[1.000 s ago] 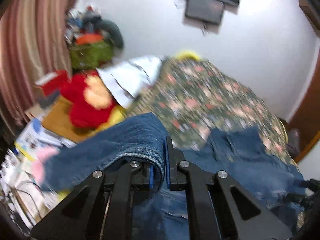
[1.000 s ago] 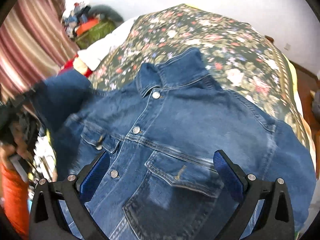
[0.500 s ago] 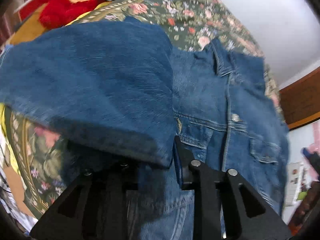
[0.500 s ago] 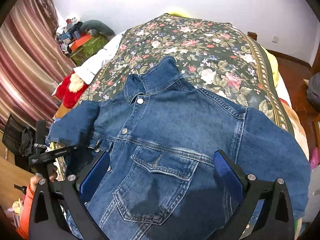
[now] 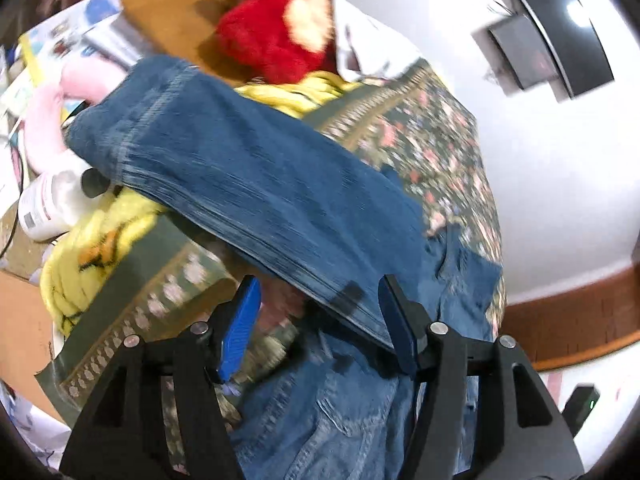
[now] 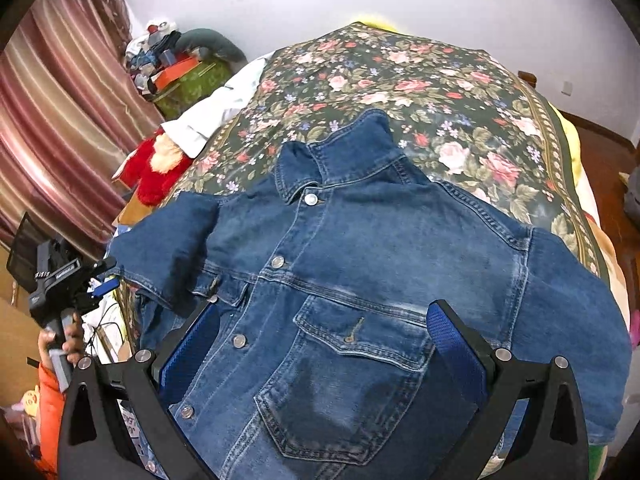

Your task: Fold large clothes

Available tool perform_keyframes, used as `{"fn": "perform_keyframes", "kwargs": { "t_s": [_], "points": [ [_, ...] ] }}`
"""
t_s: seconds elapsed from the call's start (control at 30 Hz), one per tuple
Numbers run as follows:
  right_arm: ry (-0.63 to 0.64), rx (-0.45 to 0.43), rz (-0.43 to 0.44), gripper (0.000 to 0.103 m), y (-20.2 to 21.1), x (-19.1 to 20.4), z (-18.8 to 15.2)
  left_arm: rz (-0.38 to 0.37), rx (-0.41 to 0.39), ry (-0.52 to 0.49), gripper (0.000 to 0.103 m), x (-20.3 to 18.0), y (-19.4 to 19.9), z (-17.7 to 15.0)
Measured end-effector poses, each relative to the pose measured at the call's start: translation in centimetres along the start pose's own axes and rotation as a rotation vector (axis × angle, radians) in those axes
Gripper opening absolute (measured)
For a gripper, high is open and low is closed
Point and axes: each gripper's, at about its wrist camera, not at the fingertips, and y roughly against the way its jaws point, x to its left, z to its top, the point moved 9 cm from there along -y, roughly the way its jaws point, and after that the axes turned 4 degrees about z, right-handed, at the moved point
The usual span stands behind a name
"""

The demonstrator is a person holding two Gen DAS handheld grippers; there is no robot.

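Both grippers, left (image 5: 316, 320) and right (image 6: 320, 352), stand with fingers apart above the denim jacket (image 6: 360, 264) on the flowered bedspread (image 6: 420, 80), gripping nothing.

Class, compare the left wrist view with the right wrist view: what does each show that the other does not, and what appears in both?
Only the left wrist view shows the white bottle, the pink soft item and the black box on the wall. Only the right wrist view shows the jacket's collar, its chest pocket and the striped curtain. Both show the denim jacket, its folded sleeve, the floral bedspread and the red plush toy.
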Motion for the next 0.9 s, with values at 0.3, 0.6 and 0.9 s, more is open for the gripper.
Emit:
{"fn": "perform_keyframes", "kwargs": {
  "t_s": [0.3,0.6,0.9],
  "points": [
    [-0.022,0.016,-0.031,0.103,-0.4,-1.6,-0.1,0.266,-0.181,-0.084,0.033,1.3,-0.6,5.3],
    [-0.054,-0.008,-0.047,0.103,0.8,-4.1,0.0,0.307,-0.416,-0.437,0.011,-10.8,4.3,6.5],
    [-0.089,-0.060,-0.027,0.103,3.6,-5.8,-0.4,0.063,-0.423,-0.816,0.010,-29.7,5.6,-3.1]
  ]
}}
